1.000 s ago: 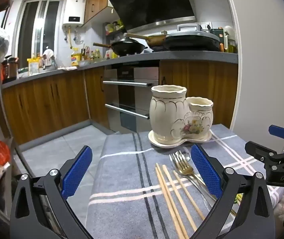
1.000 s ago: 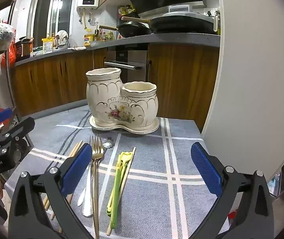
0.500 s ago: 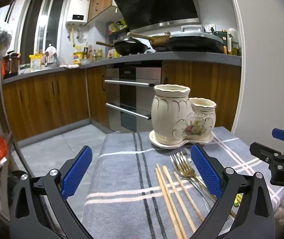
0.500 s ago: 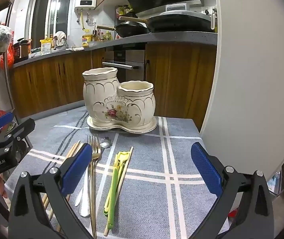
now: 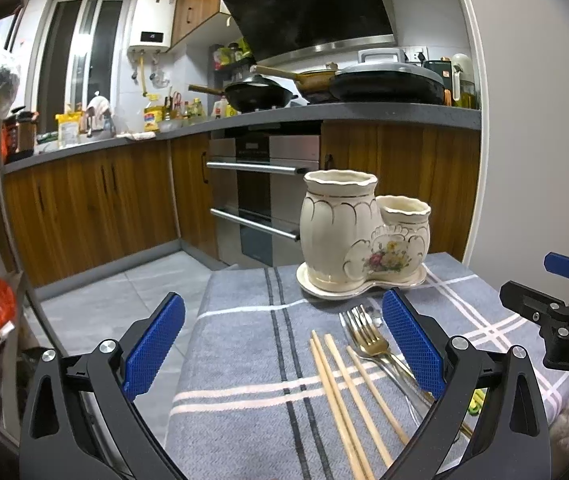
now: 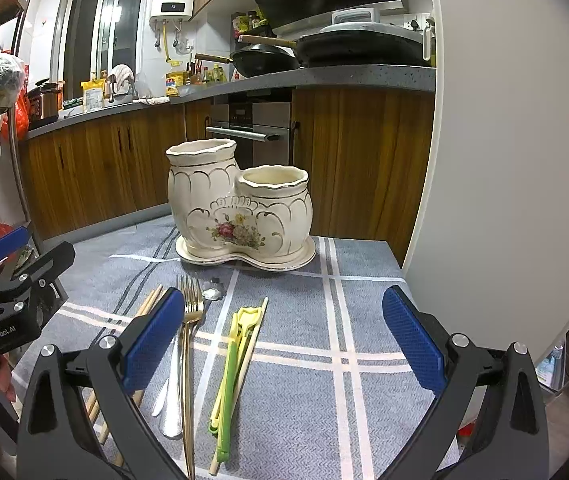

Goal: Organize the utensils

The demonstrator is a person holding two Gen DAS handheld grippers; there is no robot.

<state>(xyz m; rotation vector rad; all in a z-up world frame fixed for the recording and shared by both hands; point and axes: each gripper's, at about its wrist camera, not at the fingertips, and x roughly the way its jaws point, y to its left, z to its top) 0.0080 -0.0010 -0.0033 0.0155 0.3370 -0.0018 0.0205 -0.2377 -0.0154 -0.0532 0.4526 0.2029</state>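
Both grippers, left (image 5: 282,346) and right (image 6: 283,338), hover wide and empty; the fork (image 6: 189,320) at eleven o'clock wants a firm mid-handle pinch before going to the ceramic holder (image 6: 240,204) at twelve.

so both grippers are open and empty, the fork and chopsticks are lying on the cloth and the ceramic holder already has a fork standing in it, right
Not quite: the ceramic holder has nothing in it; both of its cups show bare rims in the right wrist view. The rest holds: the left gripper and right gripper are open and empty, and the fork and chopsticks lie on the cloth.
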